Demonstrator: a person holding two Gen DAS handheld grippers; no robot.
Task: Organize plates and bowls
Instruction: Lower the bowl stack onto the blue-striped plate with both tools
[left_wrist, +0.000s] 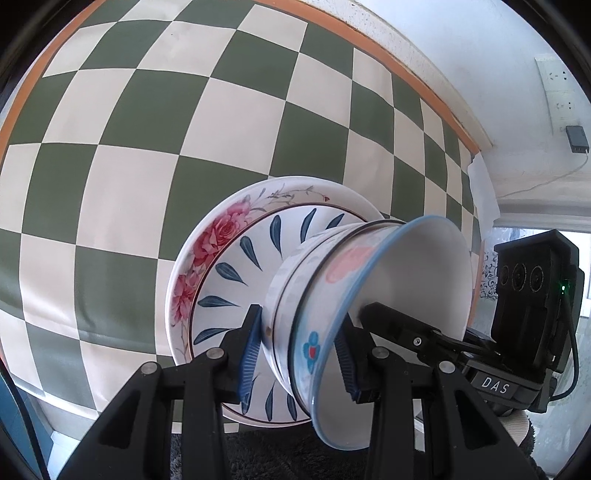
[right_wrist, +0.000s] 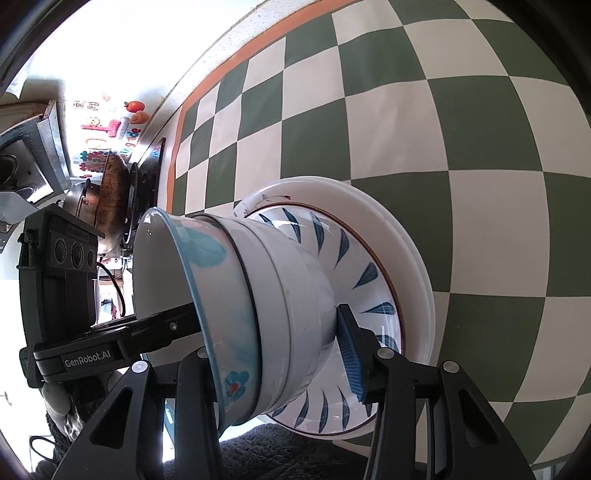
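Two grippers are clamped on one stack of bowls (left_wrist: 314, 306): left gripper (left_wrist: 295, 354) at its near side, right gripper (right_wrist: 273, 354) opposite. The stack is seated in nested plates (left_wrist: 221, 266) on the checkered surface (left_wrist: 147, 129), rims upward, equally near both.

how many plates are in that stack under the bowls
2 at least: a blue-leaf plate directly under the bowls, and a rose-patterned plate beneath it; its stepped white edge may hide another.

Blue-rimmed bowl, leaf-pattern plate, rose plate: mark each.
blue-rimmed bowl (left_wrist: 413, 273), left wrist view, white inside wall.
leaf-pattern plate (left_wrist: 236, 273), left wrist view, painted face.
rose plate (left_wrist: 221, 229), left wrist view, rose on rim.
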